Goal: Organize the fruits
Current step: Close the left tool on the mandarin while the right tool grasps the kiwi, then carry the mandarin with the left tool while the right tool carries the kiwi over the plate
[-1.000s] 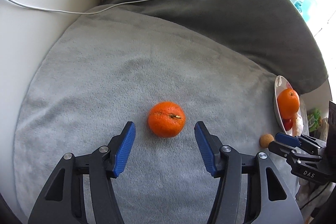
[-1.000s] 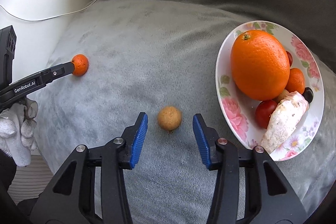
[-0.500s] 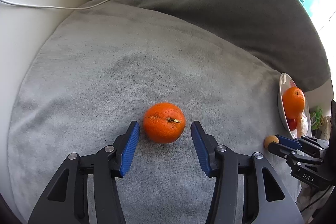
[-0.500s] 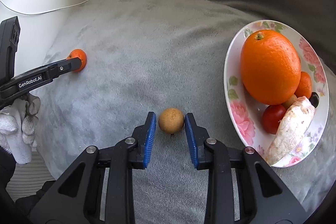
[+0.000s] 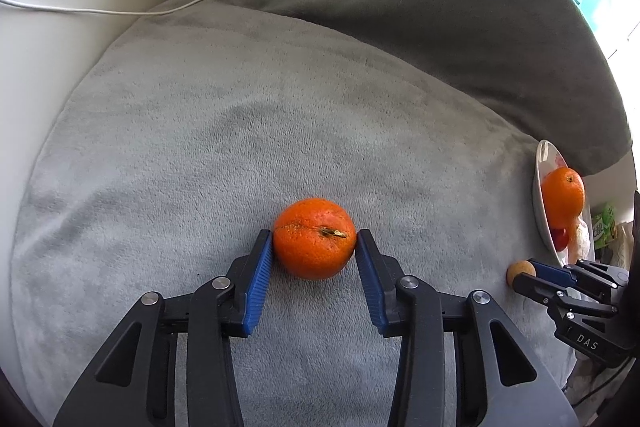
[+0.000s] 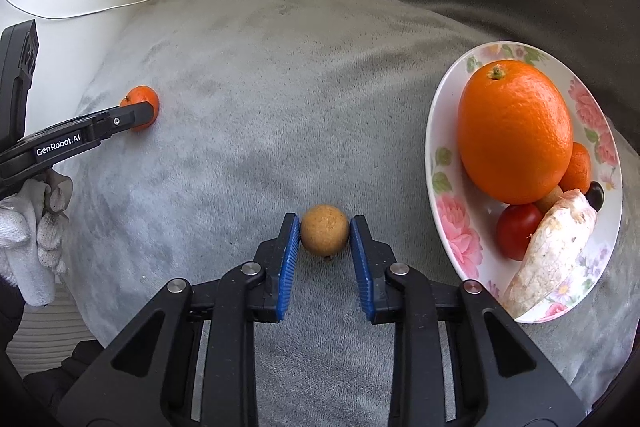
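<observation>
The left gripper has its blue pads on both sides of a mandarin, and its jaws are closing on it. The pads touch the peel at the tips. The right gripper is pinched in narrow around a small tan round fruit, with a pad on each side. Both fruits sit on the soft gray blanket.

What could go wrong? Both fruits are round, and only the tips of the pads reach them. If a gripper lifts too fast, its fruit may pop out and roll across the blanket. A hard squeeze could squash the mandarin, since its peel looks soft.

The mandarin is bright orange and bumpy, with a little dry stem on top and a thin crack in the peel. The tan fruit is smooth and dull.

Off to the right is a flowered plate. It holds a big orange, a red tomato and other bits.
</observation>
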